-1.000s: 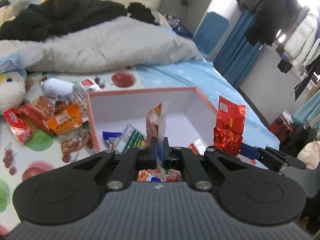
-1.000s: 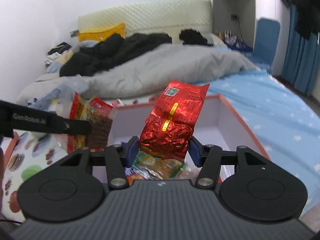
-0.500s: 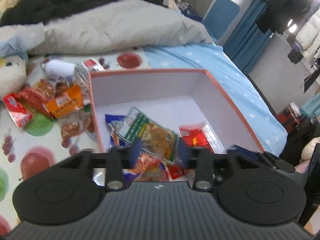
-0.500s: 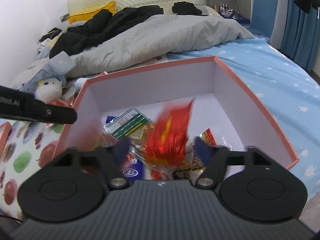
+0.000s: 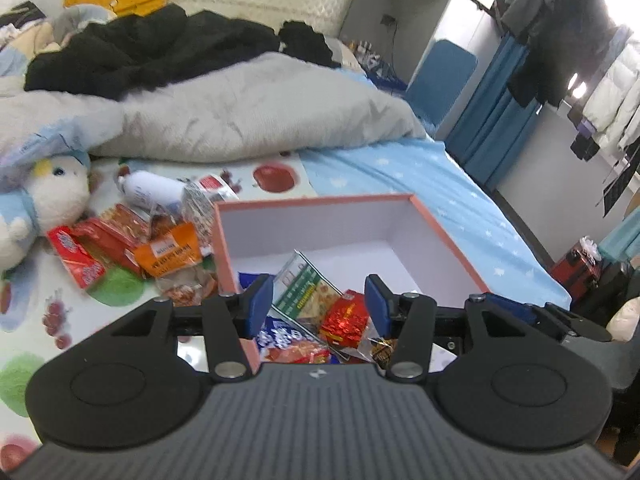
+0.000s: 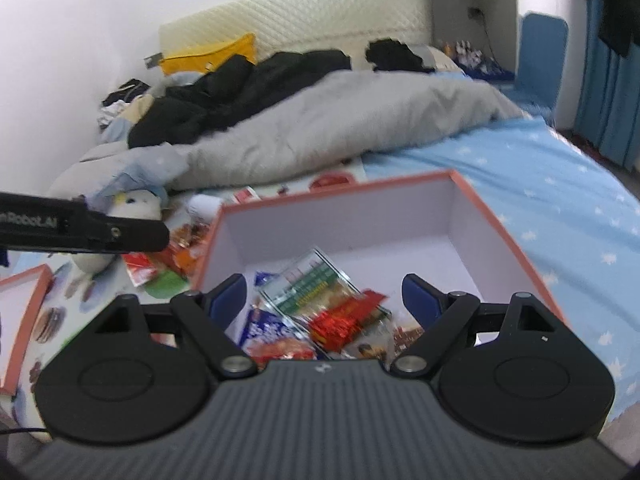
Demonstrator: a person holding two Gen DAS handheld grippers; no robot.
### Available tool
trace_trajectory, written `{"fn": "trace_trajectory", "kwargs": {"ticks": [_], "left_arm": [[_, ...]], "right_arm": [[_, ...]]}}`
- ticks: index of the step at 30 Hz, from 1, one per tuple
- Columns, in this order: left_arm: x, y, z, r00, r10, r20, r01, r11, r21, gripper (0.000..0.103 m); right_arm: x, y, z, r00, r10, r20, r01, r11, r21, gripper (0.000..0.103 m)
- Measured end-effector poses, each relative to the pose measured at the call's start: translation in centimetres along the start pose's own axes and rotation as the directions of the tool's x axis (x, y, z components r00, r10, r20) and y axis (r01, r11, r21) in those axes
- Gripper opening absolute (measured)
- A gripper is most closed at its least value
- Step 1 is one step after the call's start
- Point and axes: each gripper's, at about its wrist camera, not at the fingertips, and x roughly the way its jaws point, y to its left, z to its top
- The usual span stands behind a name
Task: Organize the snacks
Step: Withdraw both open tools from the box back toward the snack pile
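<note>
- Inside, the pink-rimmed box (image 5: 448, 240) holds the gathered snacks: a red foil packet (image 5: 345, 319) lies flat in its near part, long axis slanting from near-left up to far-right in the right wrist view (image 6: 347, 322).
- Just beyond the red foil packet and touching it lies a green-and-white packet (image 5: 308, 290), tilted, its long side running diagonally toward the box's far wall.
- Left of the red foil packet, against the box's near-left corner, sits a blue-and-white packet (image 5: 282, 336) with a red-orange wrapper at its near edge.
- Above the box's near part, the left gripper (image 5: 319, 305) stands released, jaws roughly half spread; its blue pads flank the packets lying below but press on nothing.
- Over the same near part, the right gripper (image 6: 325, 297) is spread wide and empty, with the red foil packet lying loose beneath the gap between its pads.
- Left of the box, on the fruit-print mat (image 5: 48, 320), a pile of loose snacks (image 5: 132, 246) remains, among them an orange packet (image 5: 168, 254) and a red packet (image 5: 76, 256).
- Just beyond that pile, near the box's far-left corner, a white bottle (image 5: 150, 193) lies on its side.
- Farther left of the box rests a plush toy (image 5: 44, 196).
- Behind the box, a grey duvet (image 5: 256, 116) is heaped with black clothing (image 5: 148, 48) on it; to the box's right stretches the blue star-print sheet (image 5: 460, 188).
</note>
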Motion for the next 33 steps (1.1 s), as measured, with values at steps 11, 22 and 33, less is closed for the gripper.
{"fn": "trace_trajectory", "kwargs": {"ticks": [11,22,33], "left_arm": [[-7.0,4.0,0.5,0.993,0.057,0.104,-0.054,0.998,-0.031,0.066],[-10.4,10.8,-2.7,0.985,0.139,0.103,-0.126,0.985,-0.119,0.066],[-11.7,18.1,-5.6,0.966,0.254,0.045,-0.235,0.939,-0.253,0.066]], "right_arm": [[-3.1,4.9,2.2,0.995,0.069,0.065,-0.064,0.996,-0.068,0.103],[-5.4,12.7,3.3,1.0,0.009,0.023,-0.006,0.988,-0.155,0.103],[-7.0,17.7,5.9,0.996,0.039,-0.076,-0.052,0.983,-0.175,0.103]]}}
